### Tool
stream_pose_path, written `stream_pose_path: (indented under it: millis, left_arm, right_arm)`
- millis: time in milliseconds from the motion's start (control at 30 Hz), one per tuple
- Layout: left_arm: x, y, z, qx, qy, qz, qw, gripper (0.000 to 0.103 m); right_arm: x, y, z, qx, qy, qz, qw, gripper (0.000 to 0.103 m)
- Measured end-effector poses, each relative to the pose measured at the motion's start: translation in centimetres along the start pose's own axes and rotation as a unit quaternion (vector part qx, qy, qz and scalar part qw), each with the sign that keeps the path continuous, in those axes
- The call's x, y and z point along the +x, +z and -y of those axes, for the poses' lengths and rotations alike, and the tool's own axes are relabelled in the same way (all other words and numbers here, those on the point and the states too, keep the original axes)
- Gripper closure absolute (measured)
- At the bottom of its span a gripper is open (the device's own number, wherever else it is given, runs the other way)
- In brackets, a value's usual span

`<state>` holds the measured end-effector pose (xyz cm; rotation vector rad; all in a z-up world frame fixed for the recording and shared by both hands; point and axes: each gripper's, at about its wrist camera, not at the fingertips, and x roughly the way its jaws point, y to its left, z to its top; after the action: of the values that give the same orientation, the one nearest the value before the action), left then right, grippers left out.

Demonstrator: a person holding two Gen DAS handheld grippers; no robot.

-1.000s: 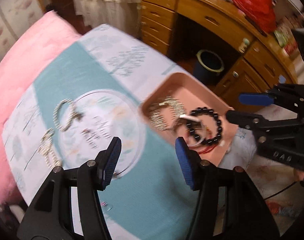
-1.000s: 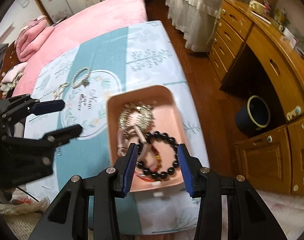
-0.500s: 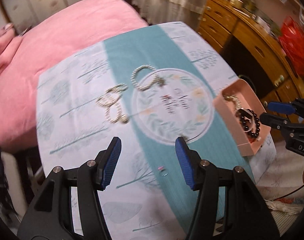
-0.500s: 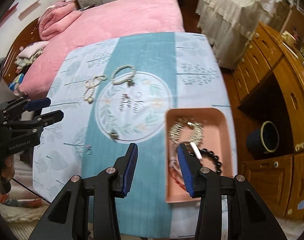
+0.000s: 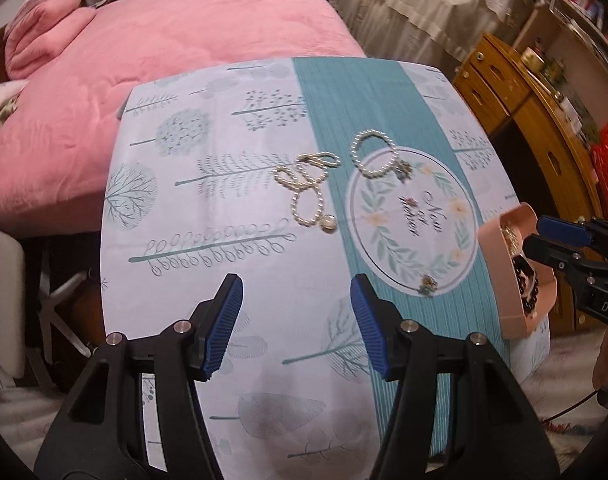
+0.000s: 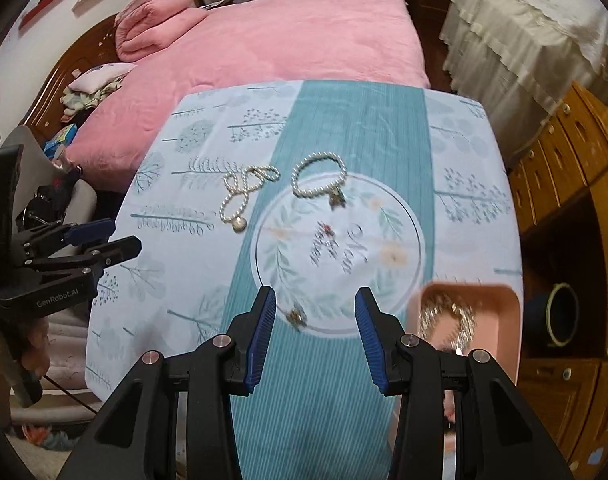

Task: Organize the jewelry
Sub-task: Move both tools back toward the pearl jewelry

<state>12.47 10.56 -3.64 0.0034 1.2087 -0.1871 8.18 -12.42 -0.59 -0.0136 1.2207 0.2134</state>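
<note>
Both claws gape wide, empty. The pearl necklace (image 5: 308, 192) lies well beyond the left claw (image 5: 296, 316), beside the pearl bracelet (image 5: 373, 156). The pink tray (image 6: 507, 316), seemingly holding blurred jewelry, sits just right of the right claw (image 6: 315, 330).

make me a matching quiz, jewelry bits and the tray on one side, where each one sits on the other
Things:
1. round pearl bracelet
2. twisted pearl strand
3. small brooch
4. pink tray

Places:
A. on the pale tree print, left of the teal stripe
B. near right corner of the cloth
C. far rim of the printed circle
D. near rim of the printed circle, between the right hand-held gripper pads

Pairs: 1-C, 2-A, 3-D, 4-B
</note>
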Motion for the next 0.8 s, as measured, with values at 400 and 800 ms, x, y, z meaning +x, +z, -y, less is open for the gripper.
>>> stream_pose_path:
  millis: [400,800]
  left_arm:
    - [7.2,5.4,-2.0,-0.057,-0.005,-0.025,0.998,0.05]
    - [15.6,9.9,-4.1,-0.117,0.004,-0.075,0.9903,0.054]
  right_arm:
    - [9.3,8.4,1.5,0.016,0.025,-0.02,0.999,0.061]
    - [18.8,14.8,5.0,0.031,0.016,-0.04,0.999,0.062]
